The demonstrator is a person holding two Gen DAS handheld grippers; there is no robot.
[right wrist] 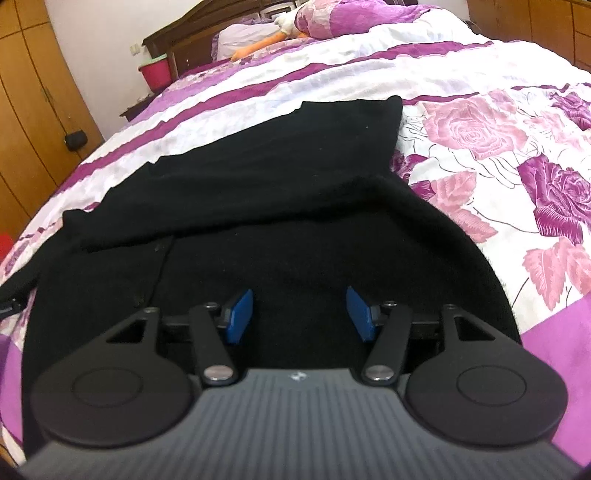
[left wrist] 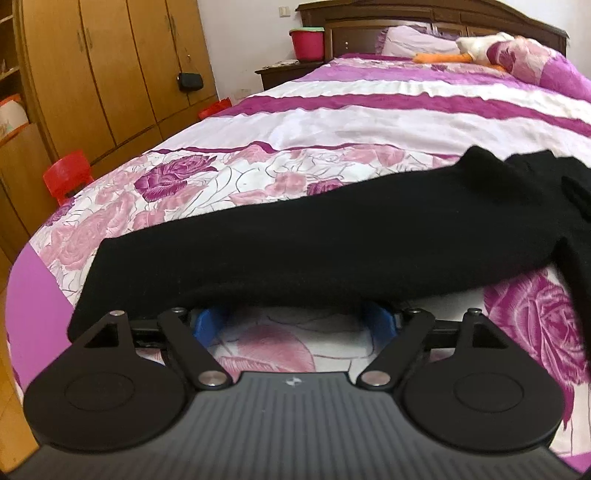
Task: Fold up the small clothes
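A black knitted garment (left wrist: 332, 240) lies spread on the floral bedspread (left wrist: 184, 195). In the left wrist view one long black part of it stretches across the frame, and its near edge drapes over the tips of my left gripper (left wrist: 295, 317), whose blue pads (left wrist: 207, 325) stand wide apart. In the right wrist view the garment (right wrist: 258, 192) is partly folded over itself, and my right gripper (right wrist: 300, 312) hovers over its near part with its blue pads (right wrist: 240, 314) apart and nothing between them.
The bed runs away to a dark wooden headboard (left wrist: 424, 18) with pillows and a soft toy (left wrist: 480, 46). A red bucket (left wrist: 306, 42) stands on a nightstand. Wooden wardrobes (left wrist: 110, 74) and a red stool (left wrist: 68, 175) stand to the left.
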